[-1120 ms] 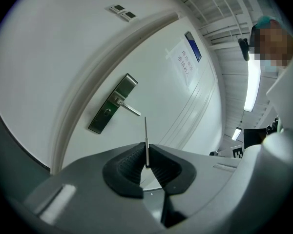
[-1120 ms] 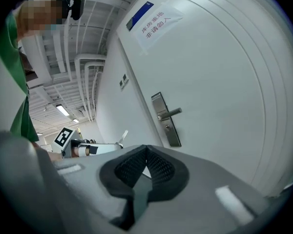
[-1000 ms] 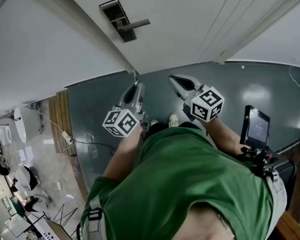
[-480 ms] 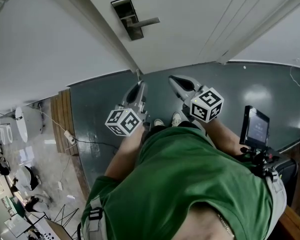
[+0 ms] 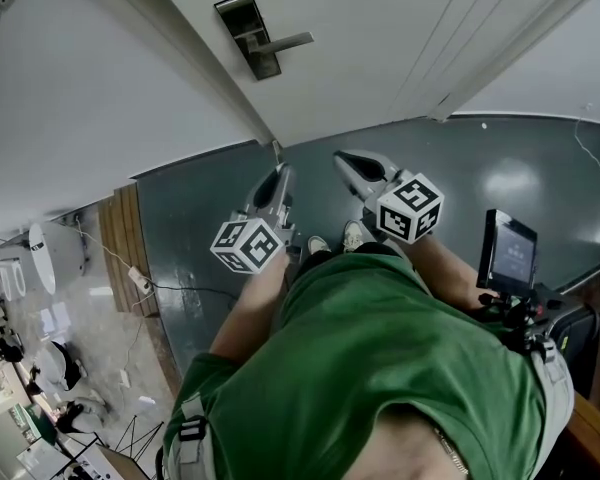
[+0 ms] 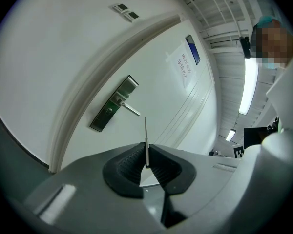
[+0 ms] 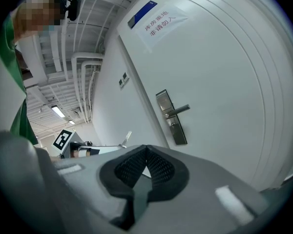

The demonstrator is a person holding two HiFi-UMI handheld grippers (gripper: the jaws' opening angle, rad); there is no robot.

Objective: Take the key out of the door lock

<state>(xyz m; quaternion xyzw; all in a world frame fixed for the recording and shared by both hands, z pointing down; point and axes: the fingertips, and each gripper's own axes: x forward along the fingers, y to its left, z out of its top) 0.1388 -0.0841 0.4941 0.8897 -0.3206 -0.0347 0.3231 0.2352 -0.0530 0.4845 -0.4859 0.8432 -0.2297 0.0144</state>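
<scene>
The door's metal lock plate [image 5: 242, 23] with its lever handle [image 5: 285, 41] sits on the white door [image 5: 380, 38], well ahead of both grippers. My left gripper [image 5: 276, 172] is shut on the key [image 5: 273, 151], a thin metal blade sticking out past the jaws. In the left gripper view the key [image 6: 146, 135] stands upright between the pads of the left gripper [image 6: 146, 149], clear of the lock plate [image 6: 113, 105]. My right gripper [image 5: 346, 160] hangs beside it, shut and holding nothing. The right gripper view shows the right gripper [image 7: 146, 151] shut, with the lock plate [image 7: 171, 118] beyond it.
The door frame [image 5: 195, 63] runs down to the dark floor [image 5: 190, 208]. A small screen on a stand [image 5: 510, 252] is at the right. A cable and socket [image 5: 135, 276] lie by a wooden strip at the left. A paper notice [image 7: 158, 24] hangs on the door.
Hardly anything differs. The key stays in the left gripper, away from the lock, and the head view has shifted slightly against the door.
</scene>
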